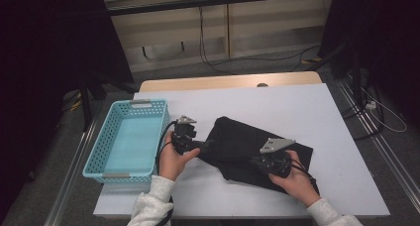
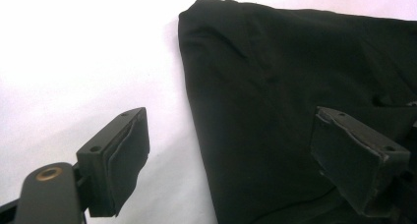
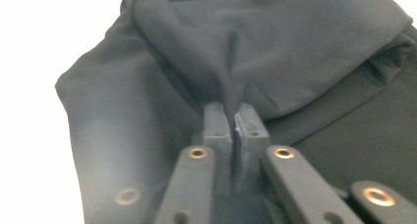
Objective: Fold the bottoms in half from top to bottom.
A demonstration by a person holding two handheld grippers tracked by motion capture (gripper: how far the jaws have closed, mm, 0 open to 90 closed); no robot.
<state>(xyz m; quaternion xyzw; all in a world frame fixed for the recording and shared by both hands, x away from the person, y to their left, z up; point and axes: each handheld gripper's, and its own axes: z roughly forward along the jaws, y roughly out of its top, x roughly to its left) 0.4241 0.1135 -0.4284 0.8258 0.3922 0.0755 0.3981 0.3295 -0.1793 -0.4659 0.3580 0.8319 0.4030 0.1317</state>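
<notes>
Garment (image 2: 295,111) lies between and ahead of the left gripper's (image 2: 231,150) spread jaws; a fold sits inside the right gripper's (image 3: 235,118) closed jaws.

Wearing pale grey, fleecy sleeves with ribbed cuffs on both forearms. Carrying a black left gripper (image 1: 204,145) and a black right gripper (image 1: 253,161), each topped by a grey three-cornered plate and trailing a black cable. Showing matte black jaws faced with dark, worn rubber pads (image 2: 129,162), the flat linkage arms studded with brass-coloured rivets (image 3: 197,153).
</notes>
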